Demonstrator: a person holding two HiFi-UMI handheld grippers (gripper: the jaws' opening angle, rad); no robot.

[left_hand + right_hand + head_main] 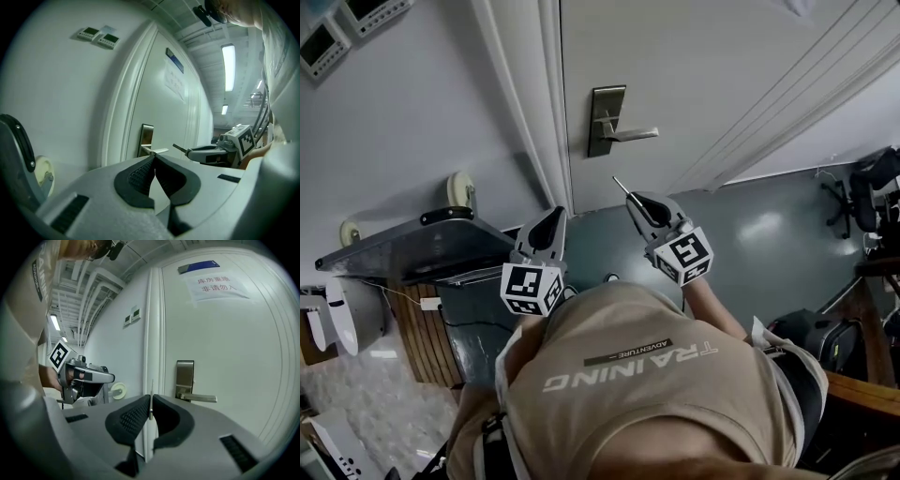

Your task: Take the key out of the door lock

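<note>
The metal lock plate (607, 120) with its lever handle (630, 135) sits on the pale door; nothing sticks out of it. My right gripper (636, 200) is held back from the door, below the handle, shut on a thin key (622, 185) that pokes out past its tips. In the right gripper view the key (150, 401) shows edge-on between the pads, with the lock plate (184, 379) beyond. My left gripper (556, 214) hovers to the left near the door frame, shut with nothing in it. The left gripper view shows the right gripper (206, 152) and the key (179, 148).
A dark shelf (412, 244) juts out from the wall at left, near my left gripper. A round white fitting (461, 190) is mounted above it. Wall panels (323, 42) hang at top left. An office chair (872, 178) stands far right. A paper notice (215, 284) is on the door.
</note>
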